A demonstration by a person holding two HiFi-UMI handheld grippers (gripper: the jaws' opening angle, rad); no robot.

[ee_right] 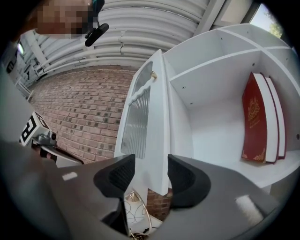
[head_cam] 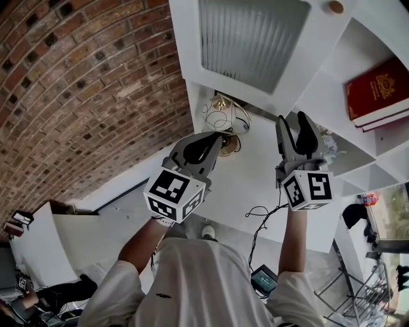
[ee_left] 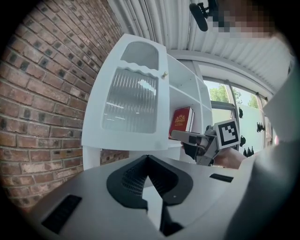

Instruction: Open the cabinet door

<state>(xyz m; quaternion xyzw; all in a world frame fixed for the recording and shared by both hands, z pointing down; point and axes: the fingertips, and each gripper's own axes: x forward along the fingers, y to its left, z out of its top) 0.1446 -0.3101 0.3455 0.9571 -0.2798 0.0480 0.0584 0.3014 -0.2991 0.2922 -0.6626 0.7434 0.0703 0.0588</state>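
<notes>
The white cabinet door [head_cam: 249,38] with a ribbed glass panel stands swung open, its small brass knob [head_cam: 336,6] near the free edge. My right gripper [head_cam: 295,124] is open just below the door's lower free corner. In the right gripper view the door [ee_right: 140,122] edge lines up with the gap of the right gripper [ee_right: 151,171], and the pads do not press on it. My left gripper [head_cam: 214,137] hangs to the left, below the door, shut and empty. Its tips meet in the left gripper view [ee_left: 148,158], facing the door [ee_left: 131,105].
Red books [head_cam: 377,89] stand on an open cabinet shelf [ee_right: 220,89]. A gold wire ornament [head_cam: 223,121] sits on the white top under the door. A brick wall [head_cam: 77,96] rises at the left. A black cable [head_cam: 262,217] lies near my right arm.
</notes>
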